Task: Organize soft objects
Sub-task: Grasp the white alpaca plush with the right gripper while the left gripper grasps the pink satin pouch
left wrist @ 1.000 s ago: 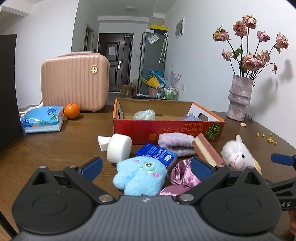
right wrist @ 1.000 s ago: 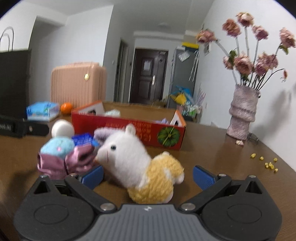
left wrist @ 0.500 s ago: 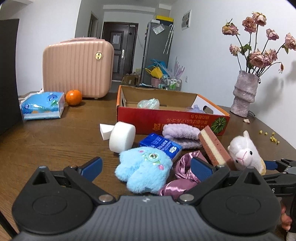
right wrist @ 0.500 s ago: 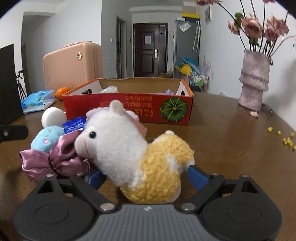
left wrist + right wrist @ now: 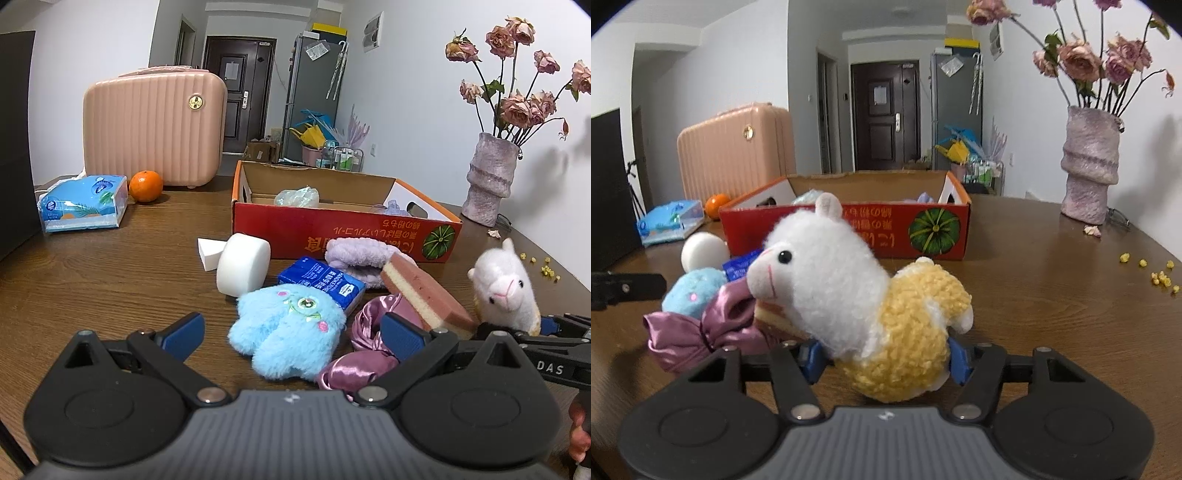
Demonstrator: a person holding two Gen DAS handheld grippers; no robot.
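The right gripper (image 5: 882, 360) has just been closing; its blue pads (image 5: 812, 360) are seen pressed into both flanks of the plush alpaca (image 5: 849, 295), which stands on the brown wooden table (image 5: 1052, 314). The alpaca is made of fluffy white pile at head and neck and curly yellow bouclé on the body, with a black bead eye.

The left gripper (image 5: 291, 332) is held with fingers spread wide and nothing pinched; the fuzzy blue plush monster (image 5: 288, 332) lies on the table between the pads, untouched.

Near the monster are noted: a crumpled mauve satin scrunchie (image 5: 369, 332), a pink-and-cream layered sponge (image 5: 424, 295) of rectangular block form, a lilac terry headband (image 5: 358, 254), a blue tissue packet (image 5: 321, 282) with small white print too fine to be read, a thick white foam disc (image 5: 242, 264) and a white wedge sponge (image 5: 208, 253).

The red cardboard box (image 5: 343, 229) is open-topped; upside-down printed characters and a green pumpkin emblem are borne on its front. Inside it a pale translucent crinkled item (image 5: 297, 195) and a lilac fabric piece (image 5: 395, 208) are seen.

"DAS" is legible on the right gripper's body in the left view. A ribbed pink hard case (image 5: 155, 125), an orange (image 5: 146, 186), a blue tissue pack (image 5: 83, 203) and a rough lavender vase (image 5: 489, 179) of dried roses stand behind.
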